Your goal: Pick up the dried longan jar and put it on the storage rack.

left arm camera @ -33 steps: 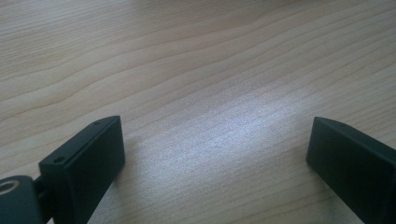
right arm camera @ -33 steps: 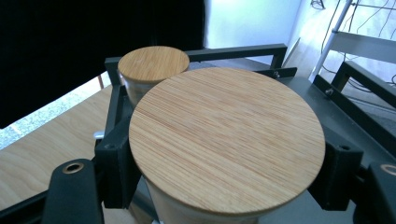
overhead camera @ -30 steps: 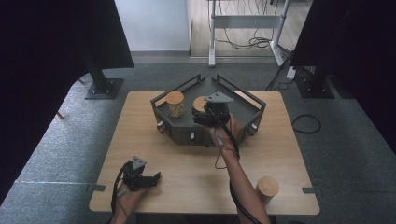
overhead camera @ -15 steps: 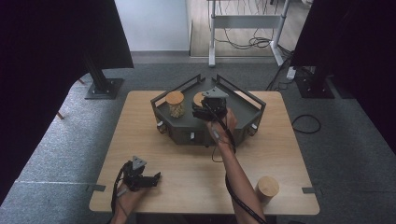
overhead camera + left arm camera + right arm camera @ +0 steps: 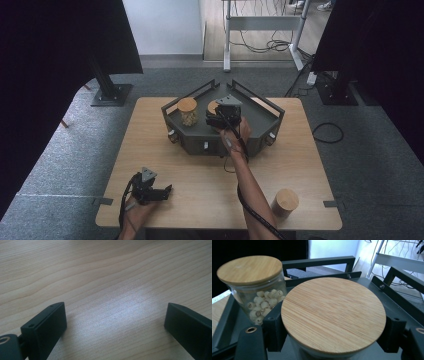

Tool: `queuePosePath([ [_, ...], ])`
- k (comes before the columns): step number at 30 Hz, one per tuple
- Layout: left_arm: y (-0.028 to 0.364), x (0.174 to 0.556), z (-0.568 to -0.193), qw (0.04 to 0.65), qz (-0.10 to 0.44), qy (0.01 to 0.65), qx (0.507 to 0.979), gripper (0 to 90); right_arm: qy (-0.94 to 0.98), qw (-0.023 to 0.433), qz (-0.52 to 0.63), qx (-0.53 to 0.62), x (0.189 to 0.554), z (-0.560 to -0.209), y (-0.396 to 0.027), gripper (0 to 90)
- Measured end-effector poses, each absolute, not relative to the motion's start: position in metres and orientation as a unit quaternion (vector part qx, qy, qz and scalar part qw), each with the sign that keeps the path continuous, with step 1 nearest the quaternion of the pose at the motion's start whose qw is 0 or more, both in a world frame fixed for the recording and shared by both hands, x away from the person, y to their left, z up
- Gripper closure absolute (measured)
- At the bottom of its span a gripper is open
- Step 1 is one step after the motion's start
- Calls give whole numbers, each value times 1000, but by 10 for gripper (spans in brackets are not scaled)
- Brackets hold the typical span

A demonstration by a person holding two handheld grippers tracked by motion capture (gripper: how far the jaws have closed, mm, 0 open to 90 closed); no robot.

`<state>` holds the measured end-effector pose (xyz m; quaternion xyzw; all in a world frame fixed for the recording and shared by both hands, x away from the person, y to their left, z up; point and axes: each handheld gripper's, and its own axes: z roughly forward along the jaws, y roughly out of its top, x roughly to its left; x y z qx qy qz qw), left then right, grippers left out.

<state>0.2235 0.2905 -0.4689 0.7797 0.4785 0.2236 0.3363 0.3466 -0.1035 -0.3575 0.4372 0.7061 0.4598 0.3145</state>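
While the right gripper stays clamped on the jar just under its lid, inside the tray beside the filled jar, treat it as glass: rigid, slick, breakable, fairly light. Left gripper sits near the tray's front, jaws apart, empty.

Bamboo-lidded glass jar upright in the dark tray.
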Motion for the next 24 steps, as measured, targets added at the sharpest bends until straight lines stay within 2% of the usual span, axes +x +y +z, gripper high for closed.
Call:
queuePosePath([
  [12,290,223,-469,336,223,478,780,40,700,301,471,446,350,-367,-111,242],
  [15,291,223,-469,336,223,478,780,40,700,285,477,448,352,-365,-116,156],
  [24,291,224,-469,337,223,477,781,40,701,287,478,445,344,-361,-119,92],
])
